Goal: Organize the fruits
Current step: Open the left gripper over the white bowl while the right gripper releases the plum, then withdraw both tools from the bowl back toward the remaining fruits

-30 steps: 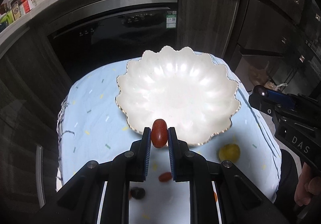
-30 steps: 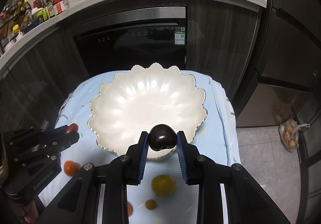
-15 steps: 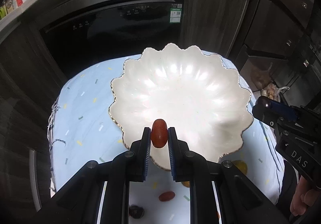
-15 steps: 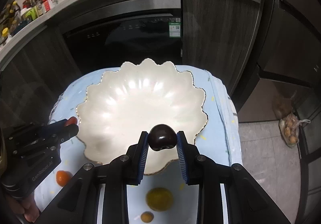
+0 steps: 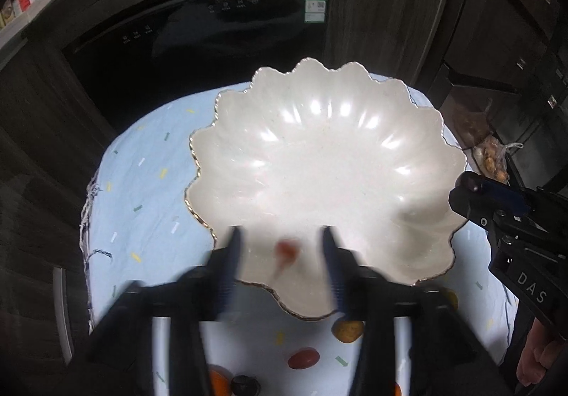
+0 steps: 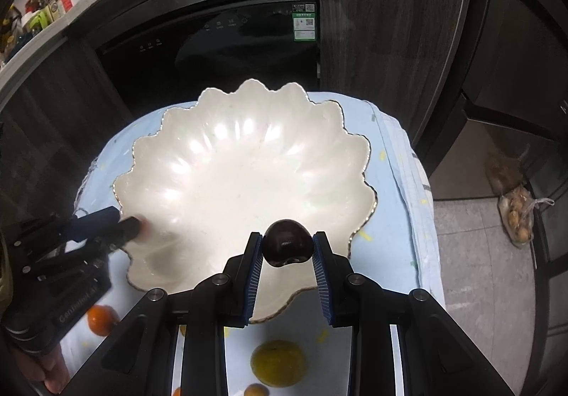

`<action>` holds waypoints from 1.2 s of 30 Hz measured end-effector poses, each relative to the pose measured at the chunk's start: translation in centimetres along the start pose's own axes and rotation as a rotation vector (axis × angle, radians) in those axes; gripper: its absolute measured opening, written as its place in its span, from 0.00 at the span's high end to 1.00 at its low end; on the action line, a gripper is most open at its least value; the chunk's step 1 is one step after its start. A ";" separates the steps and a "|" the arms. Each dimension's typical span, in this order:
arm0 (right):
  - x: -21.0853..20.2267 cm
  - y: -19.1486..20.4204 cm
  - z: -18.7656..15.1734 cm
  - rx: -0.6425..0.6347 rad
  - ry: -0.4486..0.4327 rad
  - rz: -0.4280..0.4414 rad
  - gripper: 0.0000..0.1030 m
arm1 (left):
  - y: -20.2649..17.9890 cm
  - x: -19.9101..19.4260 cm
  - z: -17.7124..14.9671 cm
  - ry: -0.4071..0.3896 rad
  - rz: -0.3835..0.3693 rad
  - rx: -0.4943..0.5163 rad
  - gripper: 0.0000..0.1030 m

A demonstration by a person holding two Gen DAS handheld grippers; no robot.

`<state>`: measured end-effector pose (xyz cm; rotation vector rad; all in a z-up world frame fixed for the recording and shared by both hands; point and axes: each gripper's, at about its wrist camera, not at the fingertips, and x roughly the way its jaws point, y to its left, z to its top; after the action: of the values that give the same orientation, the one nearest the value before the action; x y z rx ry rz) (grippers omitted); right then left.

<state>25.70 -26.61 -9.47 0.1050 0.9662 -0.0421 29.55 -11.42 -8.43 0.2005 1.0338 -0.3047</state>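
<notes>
A white scalloped bowl [image 5: 330, 133] with a gold rim sits on a light blue cloth [image 5: 142, 183]; it also shows in the right wrist view [image 6: 248, 154]. My left gripper [image 5: 282, 254] is open over the bowl's near edge, its image blurred. A small red fruit [image 5: 287, 250], blurred, is between the spread fingers, free of them, over the bowl. My right gripper [image 6: 287, 250] is shut on a dark plum [image 6: 287, 247] above the bowl's near right rim.
Loose fruit lies on the cloth in front of the bowl: a red one [image 5: 302, 358], a brown one [image 5: 349, 330], a dark one [image 5: 244, 385], an orange [image 6: 101, 319] and a yellow one [image 6: 278, 364]. A black oven [image 5: 213, 41] and cabinets stand behind. A bag [image 6: 518, 215] lies on the floor.
My left gripper has opened and let go of the red fruit, which is dropping into the bowl. Both grippers have moved forward over the bowl. The right one still holds the plum.
</notes>
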 end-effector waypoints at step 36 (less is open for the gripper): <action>-5.3 1.4 0.5 -0.020 -0.147 -0.083 0.27 | 1.9 -5.6 -1.1 -0.099 0.045 -0.040 0.20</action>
<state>23.24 -25.31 -4.77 0.0425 0.8234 -0.1154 26.63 -8.43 -4.10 0.1712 0.9355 -0.2508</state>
